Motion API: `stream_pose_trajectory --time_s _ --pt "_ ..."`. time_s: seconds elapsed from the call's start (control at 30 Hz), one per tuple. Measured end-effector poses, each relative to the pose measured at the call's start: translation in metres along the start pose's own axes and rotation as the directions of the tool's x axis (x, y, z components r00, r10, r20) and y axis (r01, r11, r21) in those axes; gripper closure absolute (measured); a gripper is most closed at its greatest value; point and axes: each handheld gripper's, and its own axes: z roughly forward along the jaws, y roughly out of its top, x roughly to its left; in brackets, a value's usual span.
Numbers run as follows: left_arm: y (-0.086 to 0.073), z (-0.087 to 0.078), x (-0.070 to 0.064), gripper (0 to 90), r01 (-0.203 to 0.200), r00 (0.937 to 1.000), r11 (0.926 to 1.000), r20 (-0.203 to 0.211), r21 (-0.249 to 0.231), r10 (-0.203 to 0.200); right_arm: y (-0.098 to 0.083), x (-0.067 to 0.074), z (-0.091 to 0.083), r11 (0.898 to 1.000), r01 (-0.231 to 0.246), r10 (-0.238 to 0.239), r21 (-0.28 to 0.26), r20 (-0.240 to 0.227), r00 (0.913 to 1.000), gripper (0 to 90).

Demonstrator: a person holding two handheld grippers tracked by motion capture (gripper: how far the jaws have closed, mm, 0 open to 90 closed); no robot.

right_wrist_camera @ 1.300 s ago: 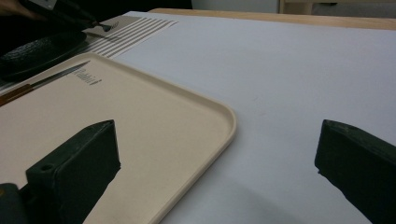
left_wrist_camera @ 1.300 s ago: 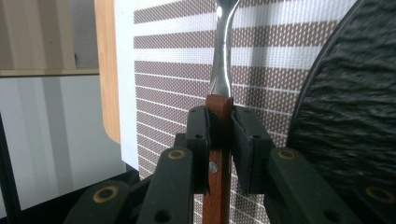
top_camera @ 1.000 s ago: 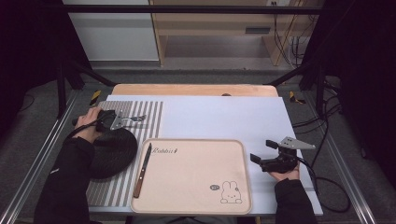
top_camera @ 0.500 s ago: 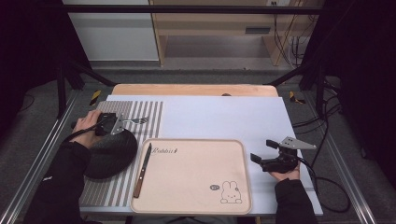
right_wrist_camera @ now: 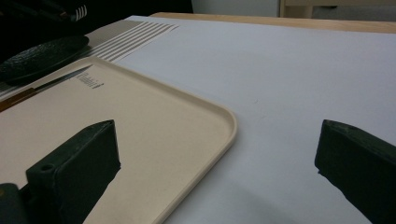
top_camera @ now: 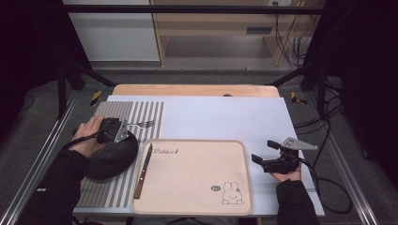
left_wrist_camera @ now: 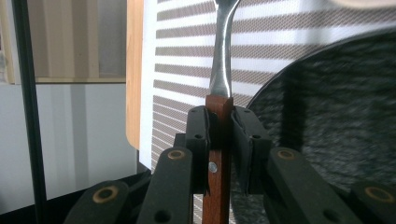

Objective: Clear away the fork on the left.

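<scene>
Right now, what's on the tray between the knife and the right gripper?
Nothing solid. In the high view the tray between the knife and the right gripper is bare except for its printed rabbit.

Even light falls from above on the pale worktop (top_camera: 220, 117), while the room around it lies dark. Shadows are soft. The high view is slightly grainy. In the left gripper view the black plate (left_wrist_camera: 336, 116) is blurred; in the right gripper view the near jaws are out of focus.
</scene>
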Motion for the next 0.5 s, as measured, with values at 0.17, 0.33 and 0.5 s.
stream_pose_trajectory --time_s 0.17,0.33,0.5 --pt "0.01 -0.01 -0.006 77.2 -0.004 1.0 1.0 -0.004 0.003 0.004 0.0 0.0 0.0 1.0 0.001 -0.001 -0.002 0.0 1.0 0.2" --pt "0.018 -0.017 -0.013 77.2 0.025 0.9997 0.9997 -0.008 0.004 -0.025 0.0 0.0 0.0 1.0 -0.001 0.001 0.0 -0.001 1.0 0.2" --pt "0.027 -0.028 -0.02 77.2 0.051 0.9986 0.9985 -0.014 0.018 -0.051 0.0 0.0 0.0 1.0 0.0 0.0 -0.001 0.0 1.0 0.2"
